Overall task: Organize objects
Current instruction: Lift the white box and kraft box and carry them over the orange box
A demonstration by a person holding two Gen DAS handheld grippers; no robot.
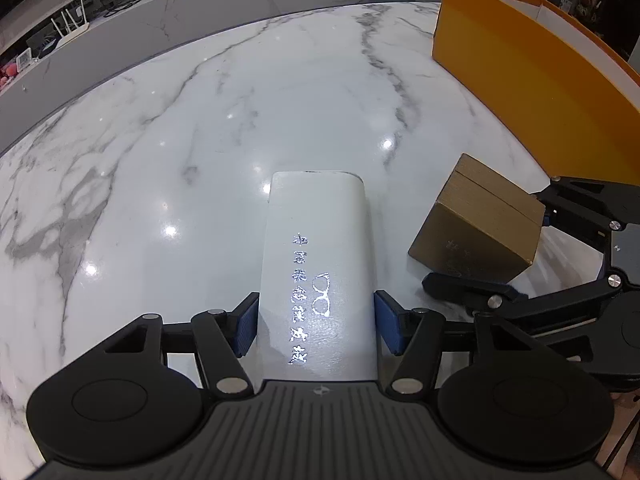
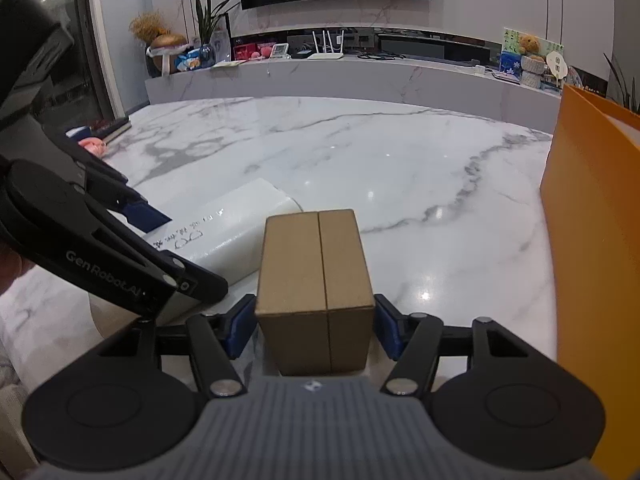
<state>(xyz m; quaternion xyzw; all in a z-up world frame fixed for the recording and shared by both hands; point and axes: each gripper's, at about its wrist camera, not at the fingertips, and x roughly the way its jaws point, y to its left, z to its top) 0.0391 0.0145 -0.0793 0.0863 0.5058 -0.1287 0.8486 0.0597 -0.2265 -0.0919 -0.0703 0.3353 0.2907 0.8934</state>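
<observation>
My left gripper is shut on a white glasses case with silver lettering and a glasses logo; the blue pads press its two sides. The case also shows in the right wrist view, at the left. My right gripper is shut on a small brown cardboard box with a centre seam. That box and the right gripper show at the right of the left wrist view, close beside the case. Both objects are at or just above the marble table.
A large orange open box stands at the right side of the table, also in the right wrist view. A book and a pink object lie at the table's far left. A low marble shelf with clutter runs behind.
</observation>
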